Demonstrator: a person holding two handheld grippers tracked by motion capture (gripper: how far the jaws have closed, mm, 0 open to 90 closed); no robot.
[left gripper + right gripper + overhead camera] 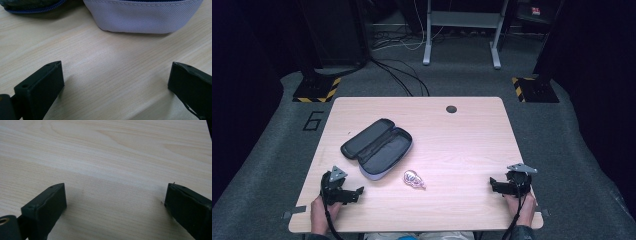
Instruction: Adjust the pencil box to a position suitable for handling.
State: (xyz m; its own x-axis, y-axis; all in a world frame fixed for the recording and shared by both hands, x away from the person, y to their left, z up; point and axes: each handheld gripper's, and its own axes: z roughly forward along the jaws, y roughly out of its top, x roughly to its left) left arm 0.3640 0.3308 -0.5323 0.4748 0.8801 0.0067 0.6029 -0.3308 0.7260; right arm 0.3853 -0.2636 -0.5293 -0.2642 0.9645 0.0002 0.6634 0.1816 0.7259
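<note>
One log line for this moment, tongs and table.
left tongs: open, empty | right tongs: open, empty | pencil case: unzipped, open | small wrapped item: beside case

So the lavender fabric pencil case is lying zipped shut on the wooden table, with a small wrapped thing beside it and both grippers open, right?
Not quite: the lavender fabric pencil case lies unzipped and spread open, its dark lining showing in the high view. The rest holds: a small wrapped thing lies beside it on the wooden table, and the left gripper and right gripper are both open.

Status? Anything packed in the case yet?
Done: case lies unzipped and open, nothing visible inside. In hand: nothing; left gripper and right gripper rest open on the table. Left: the small wrapped item sits beside the case, untouched.
</note>
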